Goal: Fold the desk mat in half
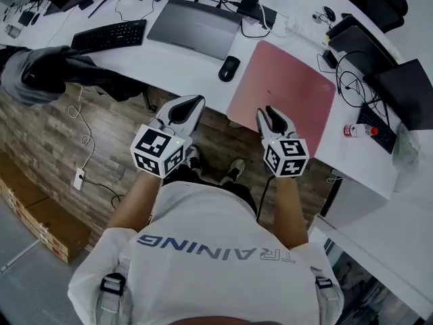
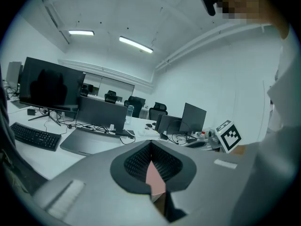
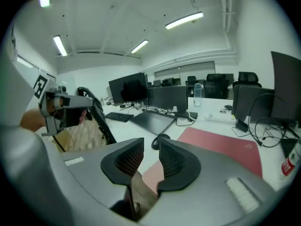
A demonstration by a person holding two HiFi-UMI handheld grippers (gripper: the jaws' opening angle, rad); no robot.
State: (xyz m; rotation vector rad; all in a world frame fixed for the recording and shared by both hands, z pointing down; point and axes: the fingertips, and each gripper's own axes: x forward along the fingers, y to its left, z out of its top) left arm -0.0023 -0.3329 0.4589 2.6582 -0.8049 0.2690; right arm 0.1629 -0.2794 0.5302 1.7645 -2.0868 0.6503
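The white desk (image 1: 183,66) is stretching across in front of the person. The pink desk mat (image 1: 287,87) is lying flat and unfolded on its right-hand part, with its near side sitting along the desk's front edge. As far as I can judge, its longer sides are running along that edge, so its long axis is pointing left to right across the person and its short ends are facing left and right.

The right gripper (image 1: 268,116) is hanging just at the mat's near edge, towards the left corner, and is aiming across the mat to the back of the desk. Its jaws are standing a little apart. Nothing is pressed between them, and the mat's corner is showing just below and beyond the gap.

The left gripper (image 1: 189,107) is hovering beside the mat, out over the floor and short of the desk. Its jaw tips are meeting and gripping nothing, with only a sliver of pink showing past them.

So the right one is plainly the nearer, and the mat is lying ahead of it and to its right. To my eye the fold is not yet begun, and it is depending on that near edge being caught and carried over. The black mouse (image 1: 229,68) is sitting just beyond the mat's left end, clear of it.
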